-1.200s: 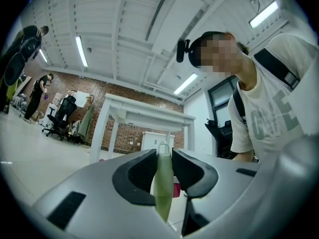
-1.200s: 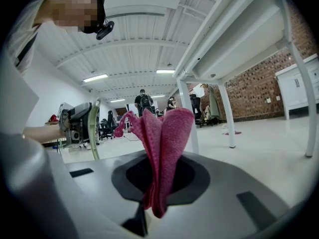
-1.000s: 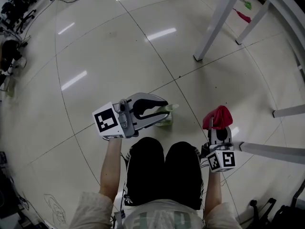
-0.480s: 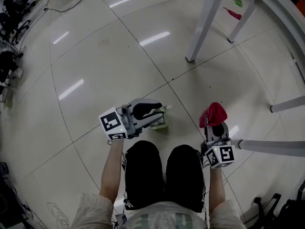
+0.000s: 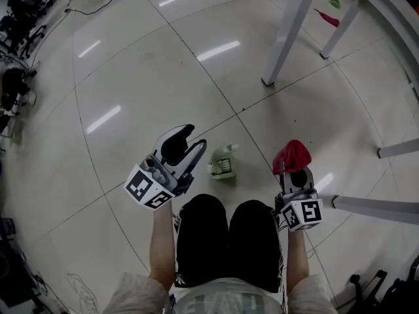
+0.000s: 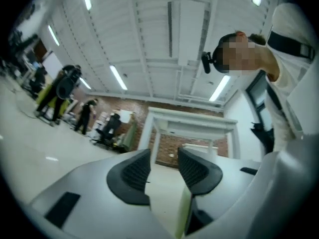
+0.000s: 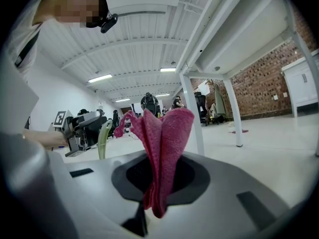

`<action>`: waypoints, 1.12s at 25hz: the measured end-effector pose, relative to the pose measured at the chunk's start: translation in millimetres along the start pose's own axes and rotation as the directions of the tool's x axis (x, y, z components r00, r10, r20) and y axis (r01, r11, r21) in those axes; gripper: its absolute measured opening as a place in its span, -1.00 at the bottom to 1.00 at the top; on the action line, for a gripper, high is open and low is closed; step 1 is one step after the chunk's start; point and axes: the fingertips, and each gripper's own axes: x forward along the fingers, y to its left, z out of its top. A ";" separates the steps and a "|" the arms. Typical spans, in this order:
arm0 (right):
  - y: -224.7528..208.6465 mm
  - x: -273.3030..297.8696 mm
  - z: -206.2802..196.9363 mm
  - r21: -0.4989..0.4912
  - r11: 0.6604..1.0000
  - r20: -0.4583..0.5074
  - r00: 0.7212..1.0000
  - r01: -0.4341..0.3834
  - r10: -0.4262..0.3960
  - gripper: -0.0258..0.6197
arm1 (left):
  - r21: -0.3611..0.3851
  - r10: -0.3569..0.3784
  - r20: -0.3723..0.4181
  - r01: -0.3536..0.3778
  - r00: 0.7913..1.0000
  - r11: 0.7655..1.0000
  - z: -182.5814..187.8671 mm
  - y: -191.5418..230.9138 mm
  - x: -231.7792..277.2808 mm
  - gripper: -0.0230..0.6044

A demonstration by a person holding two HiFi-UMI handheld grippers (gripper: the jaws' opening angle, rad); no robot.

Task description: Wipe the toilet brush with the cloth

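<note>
Glossy pale tiled floor (image 5: 131, 77), big workshop-type room. Nearest: person's knees in black trousers (image 5: 200, 234), just this side of the pale green and white plastic toilet brush (image 5: 222, 164). The brush sits on the floor by itself, nothing touching it. L tool (image 5: 192, 138) is just left of the brush and angled away from it. Its jaws have just been opening and stand apart w/ nothing btw the pads, i.e. released. R tool (image 5: 292, 172), right of the brush, is clenched on a bunched crimson cloth (image 5: 292, 154), most of which sticks out past the tips. Beyond the brush: white metal table leg (image 5: 288, 31).

Risks, my read:
- Brush is unheld, so a one-sided swipe w/ the cloth prob. tips or skids it on the slick tile.
- A grab by the L tool coming in off-line could knock it over.
- Cloth is only pinched at a fold, so dragging hard may pull it free.
</note>
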 end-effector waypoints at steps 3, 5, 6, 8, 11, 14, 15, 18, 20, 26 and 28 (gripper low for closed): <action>8.1 16.8 1.7 0.015 1.000 0.009 1.000 -0.019 0.019 -0.83 | 0.012 0.328 0.024 -0.329 0.944 0.944 -4.8 44.1 -31.6 -0.92; 13.0 29.6 3.6 0.024 0.999 0.025 0.999 -0.021 0.021 -0.82 | 0.001 0.438 0.036 -0.438 0.898 0.899 -14.9 60.0 -47.1 -0.92; 15.4 36.2 5.0 0.032 0.999 0.039 0.999 -0.020 0.019 -0.83 | -0.008 0.463 0.043 -0.463 0.885 0.886 -20.0 64.1 -51.9 -0.92; 21.2 48.1 9.4 0.048 0.999 0.068 0.998 -0.020 0.016 -0.83 | -0.021 0.486 0.049 -0.485 0.873 0.874 -27.3 67.7 -56.4 -0.92; 36.2 58.0 32.3 0.040 0.999 0.083 0.996 -0.021 0.017 -0.83 | -0.032 0.497 0.041 -0.496 0.867 0.868 -13.5 63.1 -52.5 -0.92; 55.0 64.2 96.4 0.042 0.999 0.097 0.995 -0.011 0.007 -0.83 | -0.020 0.502 0.042 -0.502 0.864 0.865 47.2 51.9 -33.0 -0.92; 61.3 64.0 125.2 0.042 0.999 0.100 0.995 -0.006 0.002 -0.83 | -0.003 0.505 0.039 -0.505 0.862 0.863 73.9 45.8 -24.9 -0.92; 84.2 48.9 224.2 0.025 0.999 0.083 0.996 0.021 -0.023 -0.83 | 0.054 0.531 0.002 -0.530 0.848 0.846 166.8 20.5 -6.4 -0.92; 102.6 35.6 304.2 0.016 0.999 0.069 0.997 0.032 -0.033 -0.83 | 0.078 0.548 -0.008 -0.546 0.836 0.834 245.6 1.6 6.4 -0.92; 171.8 -0.7 542.0 0.029 0.999 0.037 0.999 0.035 -0.036 -0.83 | 0.073 0.595 0.018 -0.594 0.804 0.801 491.8 -51.9 26.3 -0.92; 195.2 -22.3 590.3 0.050 0.999 0.013 1.000 0.016 -0.017 -0.83 | 0.050 0.610 0.020 -0.610 0.792 0.791 547.2 -74.3 18.4 -0.92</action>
